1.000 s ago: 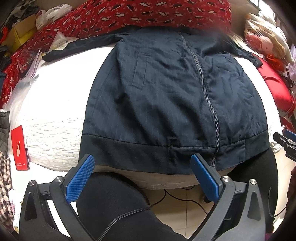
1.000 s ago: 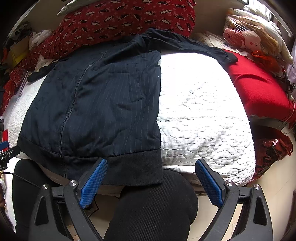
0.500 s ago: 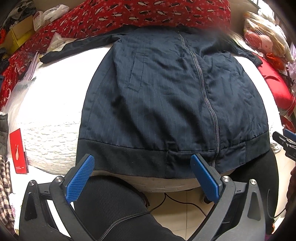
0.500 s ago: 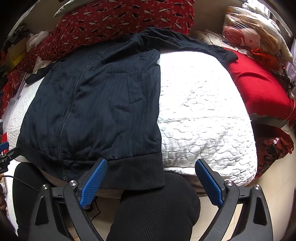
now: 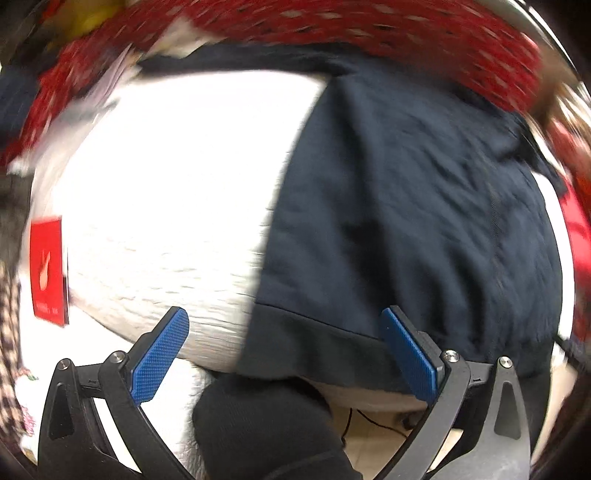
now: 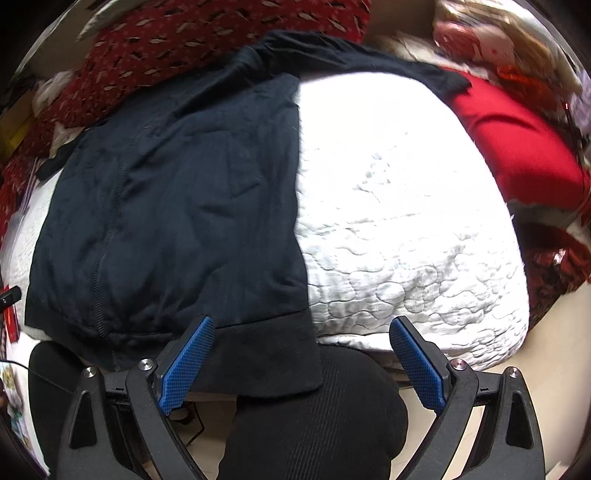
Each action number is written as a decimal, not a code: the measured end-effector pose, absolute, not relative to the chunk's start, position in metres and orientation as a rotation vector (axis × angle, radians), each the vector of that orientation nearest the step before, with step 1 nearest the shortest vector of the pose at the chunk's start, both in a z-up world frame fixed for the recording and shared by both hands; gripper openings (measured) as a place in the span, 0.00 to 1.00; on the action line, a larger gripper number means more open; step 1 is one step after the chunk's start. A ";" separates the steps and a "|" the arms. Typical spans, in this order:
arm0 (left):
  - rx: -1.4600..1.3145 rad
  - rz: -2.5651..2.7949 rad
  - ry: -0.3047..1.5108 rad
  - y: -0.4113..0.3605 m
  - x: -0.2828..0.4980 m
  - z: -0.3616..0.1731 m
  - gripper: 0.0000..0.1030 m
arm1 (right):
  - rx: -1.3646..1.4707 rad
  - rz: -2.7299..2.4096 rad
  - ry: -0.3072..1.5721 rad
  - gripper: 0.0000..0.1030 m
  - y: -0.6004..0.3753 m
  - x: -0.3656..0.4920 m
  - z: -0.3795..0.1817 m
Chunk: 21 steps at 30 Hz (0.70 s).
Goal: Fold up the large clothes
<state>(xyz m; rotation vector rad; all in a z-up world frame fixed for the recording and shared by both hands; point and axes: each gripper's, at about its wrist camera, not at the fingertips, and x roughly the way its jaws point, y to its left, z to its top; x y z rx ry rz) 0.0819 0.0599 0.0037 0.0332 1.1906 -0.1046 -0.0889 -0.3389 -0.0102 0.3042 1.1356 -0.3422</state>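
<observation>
A dark navy zip jacket point(image 5: 406, 221) lies flat, front up, on a white quilted bed point(image 5: 166, 203), its black hem band hanging at the near edge. My left gripper point(image 5: 284, 354) is open and empty, just short of the hem's left corner; this view is motion-blurred. In the right wrist view the jacket point(image 6: 177, 206) fills the left half, with one sleeve stretched across the far edge of the bed point(image 6: 399, 221). My right gripper point(image 6: 303, 362) is open and empty, straddling the hem's right corner from just in front.
A red patterned blanket point(image 6: 203, 33) lies behind the jacket. A red cushion point(image 6: 517, 147) and bagged items sit at the right. A red card point(image 5: 48, 269) lies left of the bed. The person's black-clad legs point(image 6: 314, 424) are below both grippers.
My left gripper has swung left, so the jacket now sits right of centre and the view is blurred. My right gripper has edged closer to the hem's right corner. Both stay open.
</observation>
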 end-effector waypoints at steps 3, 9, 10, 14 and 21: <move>-0.074 -0.082 1.244 0.081 0.097 -0.012 1.00 | 0.335 -0.327 1.161 0.94 -0.344 -0.082 -0.023; -0.086 -0.207 1.335 0.066 0.094 -0.038 0.24 | 0.437 -0.142 1.189 0.27 -0.341 -0.070 -0.045; -0.091 -0.224 1.364 0.063 0.092 -0.038 0.13 | 0.453 -0.134 1.170 0.14 -0.342 -0.072 -0.041; -0.123 -0.253 1.373 0.064 0.074 -0.020 0.12 | 0.539 -0.034 1.022 0.06 -0.361 -0.097 0.005; -0.076 -0.151 1.489 0.070 0.068 -0.051 0.12 | 0.600 -0.115 1.116 0.05 -0.391 -0.105 -0.024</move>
